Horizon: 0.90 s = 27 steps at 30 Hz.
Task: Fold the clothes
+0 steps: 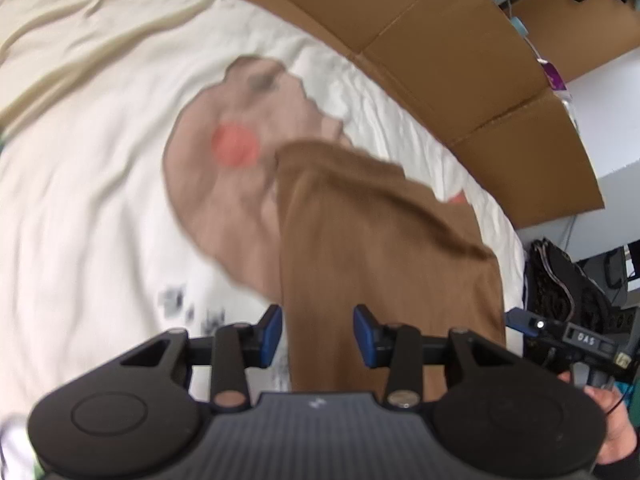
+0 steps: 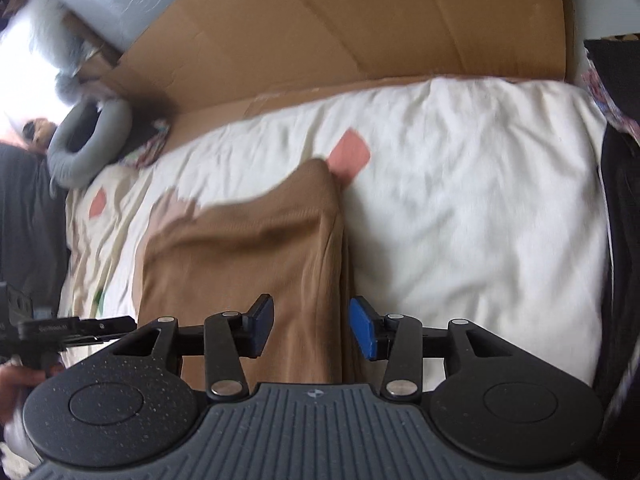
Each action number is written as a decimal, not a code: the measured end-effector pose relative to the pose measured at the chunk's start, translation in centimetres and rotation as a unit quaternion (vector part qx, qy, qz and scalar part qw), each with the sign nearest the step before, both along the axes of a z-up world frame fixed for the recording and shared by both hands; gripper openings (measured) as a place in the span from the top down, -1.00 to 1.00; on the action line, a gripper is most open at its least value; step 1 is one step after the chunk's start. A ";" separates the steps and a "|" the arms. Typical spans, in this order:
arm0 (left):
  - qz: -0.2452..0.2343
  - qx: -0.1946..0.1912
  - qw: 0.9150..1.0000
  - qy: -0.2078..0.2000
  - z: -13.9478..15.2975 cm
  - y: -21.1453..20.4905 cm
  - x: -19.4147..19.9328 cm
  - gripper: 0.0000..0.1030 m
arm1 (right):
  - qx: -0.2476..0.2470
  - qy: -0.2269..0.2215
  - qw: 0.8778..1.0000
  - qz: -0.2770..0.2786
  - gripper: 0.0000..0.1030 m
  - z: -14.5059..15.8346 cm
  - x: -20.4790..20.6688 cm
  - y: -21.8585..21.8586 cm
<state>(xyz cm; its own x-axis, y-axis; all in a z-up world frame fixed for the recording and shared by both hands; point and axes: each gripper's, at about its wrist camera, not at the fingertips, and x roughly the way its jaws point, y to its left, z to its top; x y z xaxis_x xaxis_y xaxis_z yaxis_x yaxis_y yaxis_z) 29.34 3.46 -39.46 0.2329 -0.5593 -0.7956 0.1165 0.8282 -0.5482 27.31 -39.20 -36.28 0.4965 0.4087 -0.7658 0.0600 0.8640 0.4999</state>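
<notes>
Ribbed brown garment (image 1: 384, 264) lies on the rumpled white bed (image 2: 460, 216); left gripper (image 1: 318, 334) and right gripper (image 2: 311, 328) both released, cardboard (image 2: 340, 28) behind.

A white printed bedcover (image 2: 480, 184) carries 1 brown ribbed garment (image 2: 248, 256), lying folded on it.

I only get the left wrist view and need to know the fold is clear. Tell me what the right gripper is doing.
Observer: The right gripper is open, its blue pads apart over the brown garment, not pinching it.
Operator: Report the cloth's far edge on that side.
Observer: The far corner lies against a pink patch on the white bedding.
Operator: Say what is past the bed's left end.
Observer: A grey ring-shaped cushion sits there, beside the cardboard.
</notes>
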 end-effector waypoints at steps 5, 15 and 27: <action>0.000 -0.015 1.000 0.010 0.7 0.8 -4.1 0.22 | -0.005 0.010 1.000 0.013 0.05 -0.4 -2.9 0.2; -0.008 -0.022 1.000 0.018 0.6 1.0 -9.7 0.16 | -0.019 0.035 0.999 0.015 0.05 -1.2 -7.7 -0.2; -0.029 -0.024 0.997 0.062 -2.3 1.5 -12.8 0.31 | -0.036 0.046 0.998 0.024 0.05 -2.0 -10.1 1.0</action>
<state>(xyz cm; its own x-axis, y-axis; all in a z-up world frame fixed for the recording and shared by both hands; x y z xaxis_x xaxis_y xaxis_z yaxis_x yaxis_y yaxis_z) 16.50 4.99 -41.78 0.1010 -0.6075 -0.7879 0.0928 0.7942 -0.6005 17.20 -38.22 -38.26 0.4036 0.3723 -0.8357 0.0604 0.9006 0.4304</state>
